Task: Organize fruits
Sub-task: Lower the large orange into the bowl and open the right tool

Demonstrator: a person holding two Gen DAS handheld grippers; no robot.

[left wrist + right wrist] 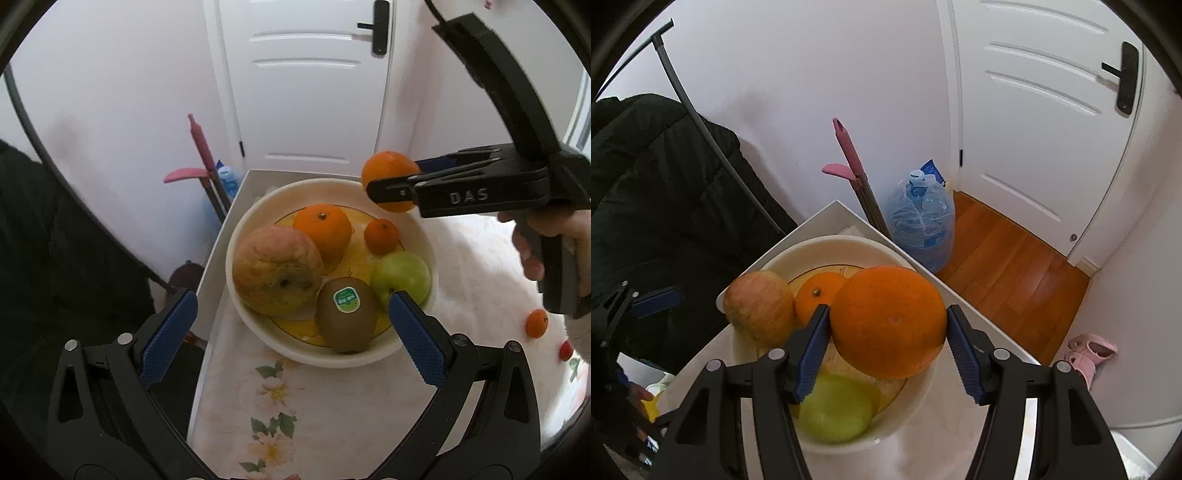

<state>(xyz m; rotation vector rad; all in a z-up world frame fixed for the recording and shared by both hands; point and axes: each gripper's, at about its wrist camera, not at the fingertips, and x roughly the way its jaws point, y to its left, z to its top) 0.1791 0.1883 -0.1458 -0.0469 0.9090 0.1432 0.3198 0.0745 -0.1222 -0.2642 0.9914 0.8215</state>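
Observation:
A cream bowl (413,229) on the floral tablecloth holds a wrinkled apple (277,269), an orange (322,229), a small tangerine (381,236), a green apple (400,277) and a kiwi (345,314). My right gripper (391,184) is shut on another orange (389,168) and holds it above the bowl's far right rim; in the right wrist view this orange (888,321) fills the space between the pads, over the bowl (916,398). My left gripper (291,332) is open and empty, its fingertips on either side of the bowl's near part.
A small tangerine (536,323) and a red fruit (565,350) lie on the table at the right. The table's left edge (210,266) runs beside a black coat (55,240). A mop (849,158), a water jug (921,221) and a door (1045,110) stand behind.

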